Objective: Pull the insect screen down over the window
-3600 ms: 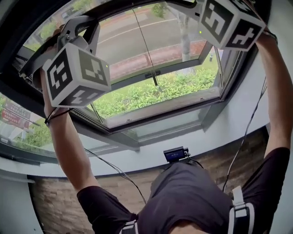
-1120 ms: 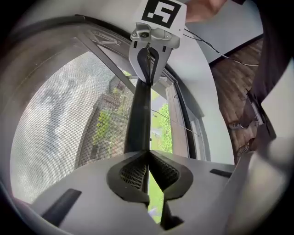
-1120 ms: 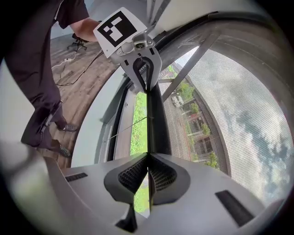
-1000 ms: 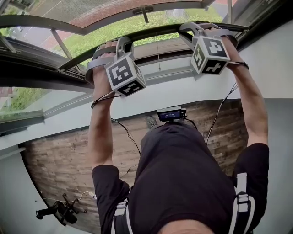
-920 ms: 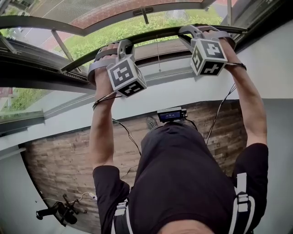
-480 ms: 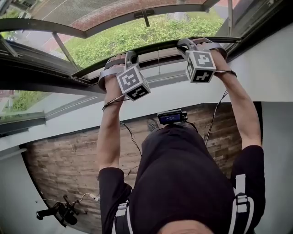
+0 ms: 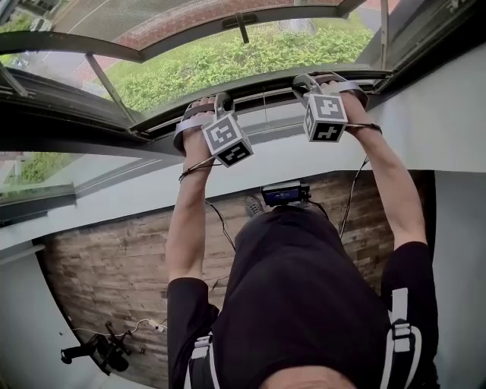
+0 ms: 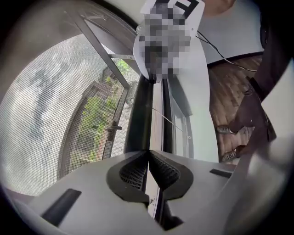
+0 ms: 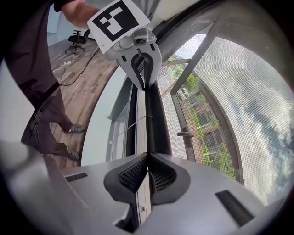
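The insect screen's grey mesh (image 7: pixel 152 19) covers the window opening, and its dark bottom bar (image 7: pixel 262 80) lies low, close above the lower window frame (image 7: pixel 266 114). My left gripper (image 7: pixel 215 101) is shut on that bar left of the middle. My right gripper (image 7: pixel 310 79) is shut on it further right. In the left gripper view the jaws (image 8: pixel 148 154) meet on the bar's edge (image 8: pixel 140 114), with mesh (image 8: pixel 41 114) to the left. In the right gripper view the jaws (image 9: pixel 147 156) pinch the same bar (image 9: pixel 154 119), and the left gripper (image 9: pixel 140 64) grips it further along.
A window handle (image 9: pixel 186 134) shows behind the mesh (image 9: pixel 229 105). A white wall (image 7: pixel 114 197) runs under the window above a wooden floor (image 7: pixel 99 281). An office chair (image 7: pixel 95 351) stands at the lower left. Cables hang from both arms.
Both grippers have come down with the bar, from high in the opening to just above the lower frame. The mesh now covers far more of the window.
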Available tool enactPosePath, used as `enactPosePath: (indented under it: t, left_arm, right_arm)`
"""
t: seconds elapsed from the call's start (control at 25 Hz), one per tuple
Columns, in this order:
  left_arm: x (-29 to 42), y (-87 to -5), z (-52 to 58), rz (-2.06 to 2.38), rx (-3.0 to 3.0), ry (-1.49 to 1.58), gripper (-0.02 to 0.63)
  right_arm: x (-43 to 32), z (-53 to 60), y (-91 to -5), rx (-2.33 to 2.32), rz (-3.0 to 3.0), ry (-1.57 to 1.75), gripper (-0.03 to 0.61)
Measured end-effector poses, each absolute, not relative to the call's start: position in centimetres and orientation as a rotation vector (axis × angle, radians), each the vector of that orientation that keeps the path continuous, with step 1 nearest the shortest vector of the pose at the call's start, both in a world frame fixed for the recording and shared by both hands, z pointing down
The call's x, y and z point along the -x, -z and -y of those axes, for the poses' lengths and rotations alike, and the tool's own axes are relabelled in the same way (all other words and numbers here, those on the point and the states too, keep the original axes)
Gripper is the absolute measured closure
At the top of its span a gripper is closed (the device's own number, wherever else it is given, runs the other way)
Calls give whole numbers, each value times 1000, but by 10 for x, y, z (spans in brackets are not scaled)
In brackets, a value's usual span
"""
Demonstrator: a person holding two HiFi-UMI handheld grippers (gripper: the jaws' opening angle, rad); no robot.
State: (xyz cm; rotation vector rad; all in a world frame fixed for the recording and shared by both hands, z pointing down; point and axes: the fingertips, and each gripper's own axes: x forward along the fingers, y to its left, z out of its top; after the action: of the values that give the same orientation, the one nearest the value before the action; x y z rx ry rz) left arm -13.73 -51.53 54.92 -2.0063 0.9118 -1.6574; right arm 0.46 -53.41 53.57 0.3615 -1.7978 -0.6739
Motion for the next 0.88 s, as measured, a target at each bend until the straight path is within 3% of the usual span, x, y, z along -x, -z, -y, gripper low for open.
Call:
enactPosePath:
  t: [0.88]
  left_arm:
    - [139, -637, 507, -863, 2102, 1787, 592]
  right_arm:
    - [-2, 532, -630, -316, 1794, 599, 557]
